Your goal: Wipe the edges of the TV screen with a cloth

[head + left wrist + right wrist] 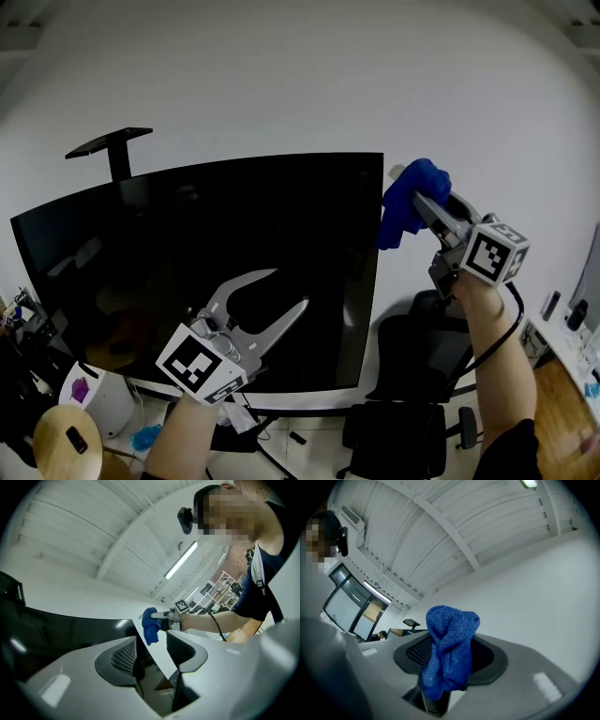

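Your right gripper (424, 201) is clamped on the blue cloth (409, 208). In the right gripper view the cloth is bunched between the two jaws, with a knot of it standing above them and a fold hanging below. You hold it up at the upper right corner of the TV screen (187, 244), right at the screen's right edge. Most of the cloth lies just off the screen's right side, against the white wall. Whether it actually presses on the edge cannot be told.

Your left gripper (291, 287) is lower and to the left, in front of the lower middle of the dark screen, with its jaws pointing up and to the right. They stand apart with nothing gripped. In the left gripper view the screen's right edge runs down through the gap between them, and the cloth shows farther up that edge. A black office chair (412, 375) stands below your right arm.
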Motion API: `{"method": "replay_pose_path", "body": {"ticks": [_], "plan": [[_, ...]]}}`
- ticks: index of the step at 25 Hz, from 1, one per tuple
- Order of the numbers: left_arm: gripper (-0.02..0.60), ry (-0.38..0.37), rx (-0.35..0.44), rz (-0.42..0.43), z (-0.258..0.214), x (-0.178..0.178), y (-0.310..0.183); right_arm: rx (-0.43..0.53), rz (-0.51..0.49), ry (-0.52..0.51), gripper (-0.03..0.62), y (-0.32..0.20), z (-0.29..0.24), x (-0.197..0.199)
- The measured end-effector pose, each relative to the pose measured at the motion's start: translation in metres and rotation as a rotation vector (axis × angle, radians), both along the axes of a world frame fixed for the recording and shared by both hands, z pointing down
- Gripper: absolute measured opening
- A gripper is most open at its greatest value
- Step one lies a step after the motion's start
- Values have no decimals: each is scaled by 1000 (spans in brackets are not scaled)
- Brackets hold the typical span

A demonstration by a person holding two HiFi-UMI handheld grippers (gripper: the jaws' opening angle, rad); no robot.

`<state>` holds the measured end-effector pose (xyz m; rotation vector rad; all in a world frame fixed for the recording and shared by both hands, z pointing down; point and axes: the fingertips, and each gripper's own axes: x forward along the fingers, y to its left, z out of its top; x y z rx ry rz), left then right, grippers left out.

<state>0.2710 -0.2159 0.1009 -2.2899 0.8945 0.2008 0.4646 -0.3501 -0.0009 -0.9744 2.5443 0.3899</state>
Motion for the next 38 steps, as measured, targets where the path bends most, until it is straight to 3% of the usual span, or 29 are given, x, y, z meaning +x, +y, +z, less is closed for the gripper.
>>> {"method": "replay_pose_path", "body": {"ticks": [4, 8, 13, 17, 20, 26, 38], "plan": [[189, 14, 7, -1, -14, 15, -19, -3, -152, -25, 213, -29, -43, -9], [189, -1, -1, -18, -12, 29, -36, -20, -216, -31, 213, -52, -66, -15], [189, 2, -21, -37, 3, 34, -53, -53, -241, -22, 213, -72, -49, -29], [189, -1, -35, -45, 12, 37, -63, -112, -357, -148, 213, -84, -37, -26], [189, -1, -45, -47, 12, 39, -70, -161, -413, -188, 212, -94, -26, -28], [189, 8, -75, -40, -1, 45, -80, -158, -406, -142, 210, -94, -25, -35], [189, -1, -175, -43, 73, 52, -101, -235, -366, -124, 210, -102, 82, -30]]}}
